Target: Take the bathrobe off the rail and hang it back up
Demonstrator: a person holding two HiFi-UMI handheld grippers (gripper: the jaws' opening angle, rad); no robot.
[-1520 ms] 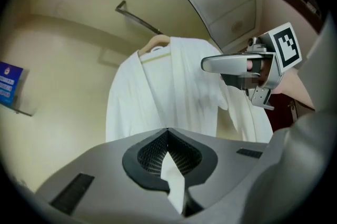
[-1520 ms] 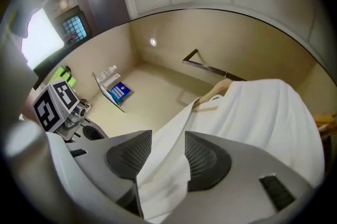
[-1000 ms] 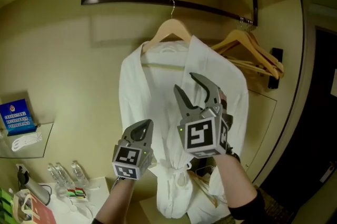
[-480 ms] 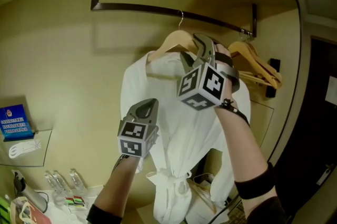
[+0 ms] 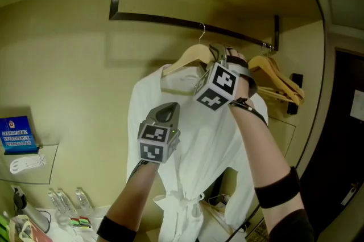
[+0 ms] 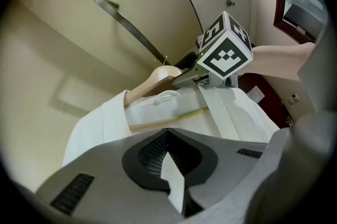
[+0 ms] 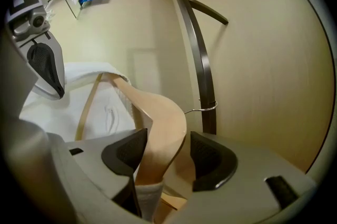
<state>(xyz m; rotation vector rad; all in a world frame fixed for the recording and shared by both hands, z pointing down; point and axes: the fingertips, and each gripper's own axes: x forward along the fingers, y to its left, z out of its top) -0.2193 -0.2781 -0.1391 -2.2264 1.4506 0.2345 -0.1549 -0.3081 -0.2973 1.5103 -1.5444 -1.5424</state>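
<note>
The bathrobe [image 5: 193, 138] hangs on its hanger [image 5: 189, 56], hooked over the rail [image 5: 165, 20], so the lift-off seems not yet done. The right gripper [image 5: 220, 56] is up at the hanger's neck, its fingers spread either side of the wood and just now opening wider, probably to take hold there and unhook it. The left gripper [image 5: 166, 111] sits lower in front of the bathrobe, fingers pressed together, likely ready to steady the cloth

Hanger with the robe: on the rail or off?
On. The hanger's hook loops over the rail; the robe hangs from it.
</note>
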